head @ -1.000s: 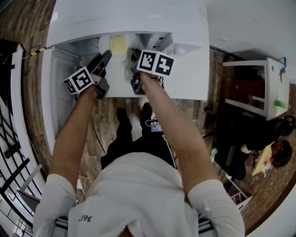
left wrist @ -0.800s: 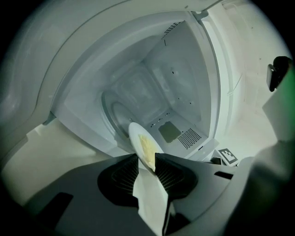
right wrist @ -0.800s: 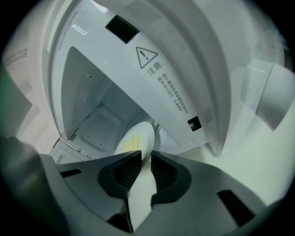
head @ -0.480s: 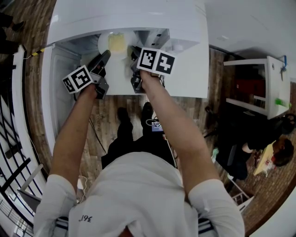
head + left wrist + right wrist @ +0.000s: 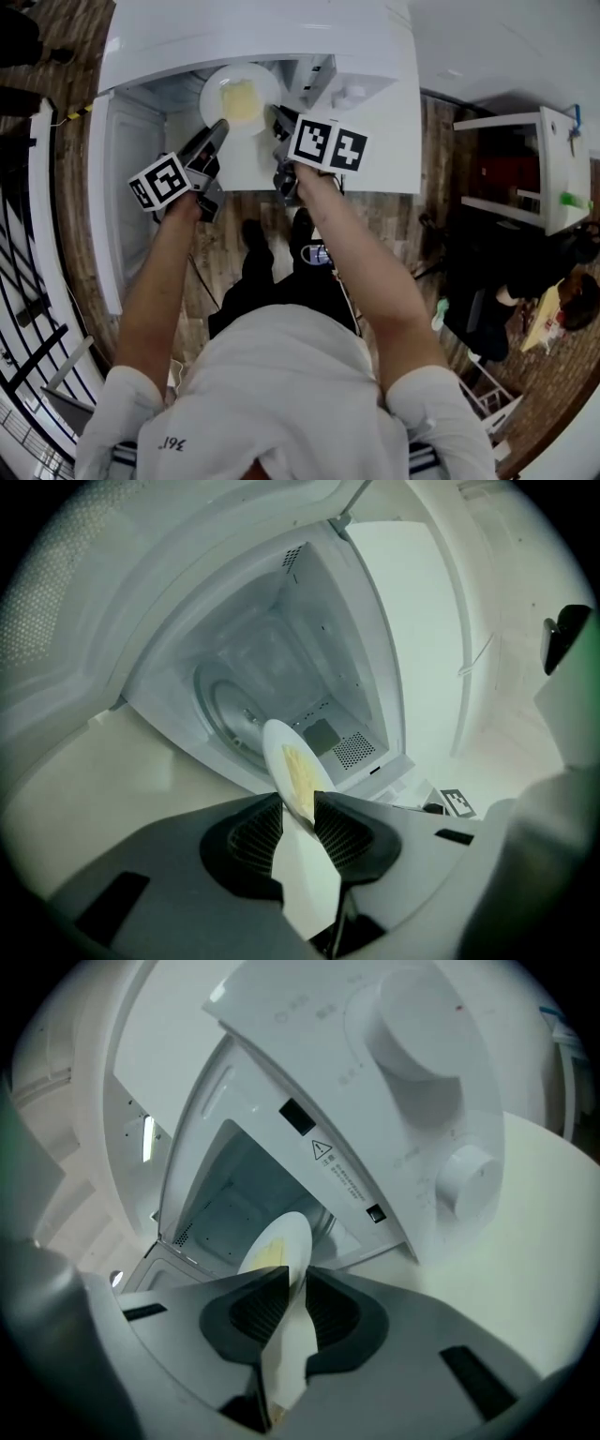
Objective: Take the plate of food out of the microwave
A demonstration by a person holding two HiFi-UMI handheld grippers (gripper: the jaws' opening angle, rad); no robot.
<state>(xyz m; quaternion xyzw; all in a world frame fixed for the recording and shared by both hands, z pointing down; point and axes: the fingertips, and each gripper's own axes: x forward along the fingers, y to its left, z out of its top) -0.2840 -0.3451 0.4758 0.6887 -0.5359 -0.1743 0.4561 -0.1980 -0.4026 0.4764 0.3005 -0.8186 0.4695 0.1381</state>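
White plate (image 5: 212, 92) bearing pale yellow food (image 5: 241, 98) hangs at the mouth of the open microwave (image 5: 262, 37), straight ahead of both tools. The left gripper (image 5: 298, 808) clamps the plate's near rim between its pads. Beside it, the right gripper (image 5: 295, 1283) is closing its jaws on the same rim, apparently pressing it.

My round white plate (image 5: 212, 101) bears pale yellow food (image 5: 242, 99); the boxy microwave (image 5: 253, 37) is glossy white, the plank floor (image 5: 436, 169) streaked brown.
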